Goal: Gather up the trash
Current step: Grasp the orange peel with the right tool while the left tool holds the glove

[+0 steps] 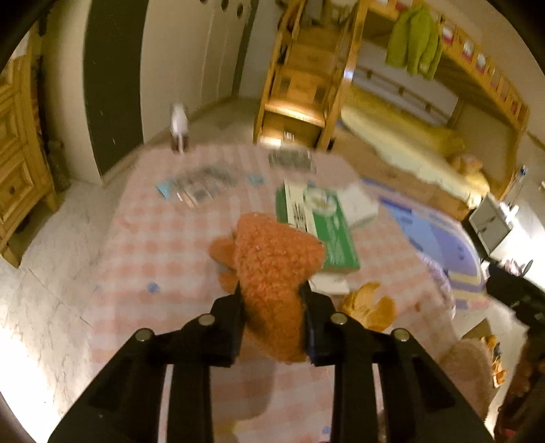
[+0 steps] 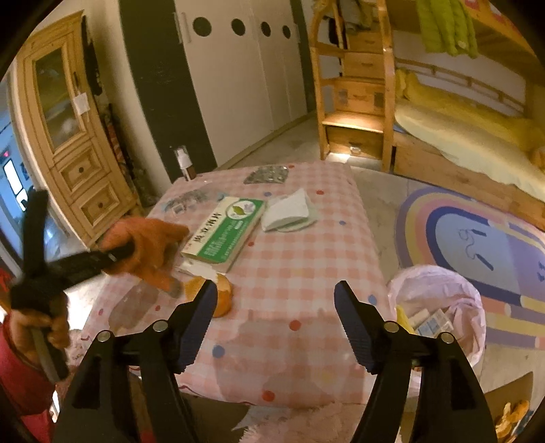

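Crowding table [image 2: 306, 259]: green box [image 2: 224, 231], tissue [image 2: 289, 211], peel [image 2: 223, 296]

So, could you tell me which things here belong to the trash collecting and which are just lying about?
Job: left gripper, shut on fuzzy orange item; orange peel; tissue; blister pack; lined bin.
Lying about: rug; bunk bed; green jacket; wooden cabinet.

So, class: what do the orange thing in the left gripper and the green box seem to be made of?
Orange thing: fuzzy, matte fabric by its curly nap; probably a glove, given finger shapes. Green box: printed cardboard with a slight sheen, flat faces and sharp folded edges.
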